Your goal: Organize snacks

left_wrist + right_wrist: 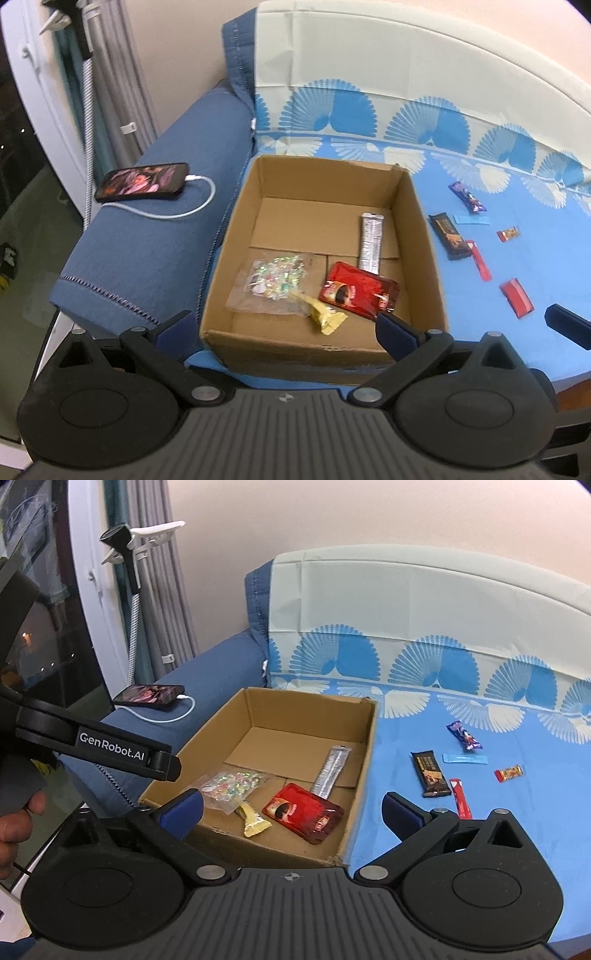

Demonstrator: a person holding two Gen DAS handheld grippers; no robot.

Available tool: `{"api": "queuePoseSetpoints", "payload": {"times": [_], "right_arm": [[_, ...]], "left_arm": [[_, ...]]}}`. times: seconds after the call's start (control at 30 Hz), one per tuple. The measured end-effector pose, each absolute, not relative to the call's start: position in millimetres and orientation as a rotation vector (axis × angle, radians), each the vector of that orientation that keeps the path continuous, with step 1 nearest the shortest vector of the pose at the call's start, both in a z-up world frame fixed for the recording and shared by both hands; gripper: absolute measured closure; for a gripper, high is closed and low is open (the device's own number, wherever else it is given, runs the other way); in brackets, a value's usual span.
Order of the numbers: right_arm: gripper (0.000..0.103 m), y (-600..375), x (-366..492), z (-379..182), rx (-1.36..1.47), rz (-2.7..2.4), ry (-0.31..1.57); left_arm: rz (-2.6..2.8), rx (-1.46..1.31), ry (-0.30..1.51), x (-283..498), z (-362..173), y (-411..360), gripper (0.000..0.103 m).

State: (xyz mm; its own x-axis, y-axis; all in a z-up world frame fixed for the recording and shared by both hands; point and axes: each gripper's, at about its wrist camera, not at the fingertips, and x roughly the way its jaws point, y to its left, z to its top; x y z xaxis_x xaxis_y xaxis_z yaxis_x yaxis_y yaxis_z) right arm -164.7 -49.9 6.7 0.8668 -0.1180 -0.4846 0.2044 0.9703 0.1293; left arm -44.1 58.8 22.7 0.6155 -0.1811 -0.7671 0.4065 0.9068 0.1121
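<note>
An open cardboard box (325, 177) (306, 712) sits on a blue patterned sheet (476, 325). Inside lie a clear candy bag (273, 284) (231, 786), a yellow wrapper (327, 317) (253, 819), a red sachet (360, 293) (304, 810) and a silver stick pack (371, 243) (330, 771). Right of the box, loose on the sheet, are a dark chocolate bar (448, 236) (430, 773), a purple candy (467, 197) (463, 736), a red stick (478, 258) (461, 803) and a red packet (516, 297). My left gripper (286, 328) is open over the box's near wall. My right gripper (293, 812) is open and empty at the box's near right corner.
A phone (142, 181) (149, 694) charges on the blue armrest left of the box. A light blue stick (471, 219) and a small red candy (509, 233) also lie on the sheet. A clamp stand (129, 554) and curtain rise at the far left. A hand (14, 823) holds the left gripper.
</note>
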Motion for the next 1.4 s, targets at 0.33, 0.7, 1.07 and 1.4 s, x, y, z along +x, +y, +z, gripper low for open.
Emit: {"api": "queuePoseSetpoints", "payload": {"times": [0.33,0.7,1.07,1.4], "right_arm": [[0.0,-123.2,-187.5,-14.2,0.23,-0.347,0.466],[0.0,-271.5,-200.4,-88.9,0.331,-0.626,0.558],[0.0,-364.1,-154.7,-184.9,0.441,-0.6,0.801],[0.0,-383.1,-110.9,-233.1,0.324,-0.574,0.871]], "left_arm": [[-0.409,0.32,0.901,-34.6,23.3,-13.6,0.0],[-0.472,0.433,0.911,-0.4,-6.5,-163.4,0.0],[-0.494,0.515,1.08,67.6,-117.7,-318.0,0.0],[-0.399,0.511,1.206,138.5,-221.4,-362.8,0.0]]}}
